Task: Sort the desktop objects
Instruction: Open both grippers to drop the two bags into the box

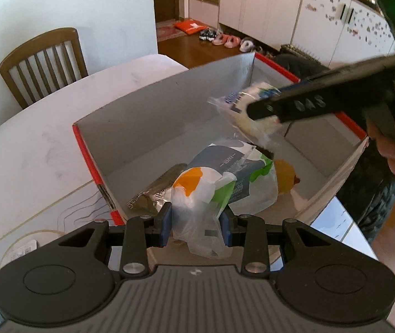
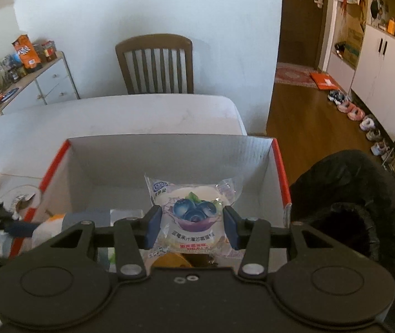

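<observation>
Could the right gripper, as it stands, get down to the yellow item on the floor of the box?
Probably not yet. The right gripper is shut on the blueberry cake packet, so it is occupied. The yellow item also lies partly under the tissue pack held by the left gripper.

Both wrist views look closely down into the same cardboard box (image 1: 153, 105) (image 2: 169, 155) from adjacent sides.

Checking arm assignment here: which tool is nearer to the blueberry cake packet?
Right. The right tool grips the blueberry cake packet between its fingers above the box. The left tool is lower at the box's near end, clamping a tissue pack.
</observation>
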Motion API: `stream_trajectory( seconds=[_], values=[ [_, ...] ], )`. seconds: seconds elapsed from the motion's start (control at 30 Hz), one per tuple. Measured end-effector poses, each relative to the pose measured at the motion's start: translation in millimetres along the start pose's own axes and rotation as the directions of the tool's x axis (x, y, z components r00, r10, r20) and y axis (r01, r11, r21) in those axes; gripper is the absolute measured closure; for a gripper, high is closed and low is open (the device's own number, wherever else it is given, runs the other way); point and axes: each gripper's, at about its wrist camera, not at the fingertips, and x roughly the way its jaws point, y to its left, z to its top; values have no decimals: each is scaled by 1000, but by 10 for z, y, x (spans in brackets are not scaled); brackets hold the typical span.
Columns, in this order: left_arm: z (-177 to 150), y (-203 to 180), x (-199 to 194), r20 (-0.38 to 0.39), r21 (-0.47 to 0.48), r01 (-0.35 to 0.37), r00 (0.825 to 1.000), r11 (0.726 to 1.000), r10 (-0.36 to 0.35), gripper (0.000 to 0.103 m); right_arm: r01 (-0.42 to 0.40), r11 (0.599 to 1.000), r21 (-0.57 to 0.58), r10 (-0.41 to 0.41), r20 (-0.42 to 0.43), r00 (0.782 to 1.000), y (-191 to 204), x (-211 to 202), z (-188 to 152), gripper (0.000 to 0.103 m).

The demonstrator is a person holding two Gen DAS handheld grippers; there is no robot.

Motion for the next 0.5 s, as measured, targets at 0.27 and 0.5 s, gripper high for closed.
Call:
stream_trajectory(
  seconds=[0.27, 0.5],
  values=[
    [-14, -47, 151, -42, 34, -38, 998, 999, 39, 69, -8, 1000, 7, 9, -54, 999, -4, 335, 67, 56],
    [21, -137, 199, -74, 69, -36, 996, 997, 41, 67, -26, 1000, -3, 25, -97, 995, 33, 524, 100, 55]
  ],
)
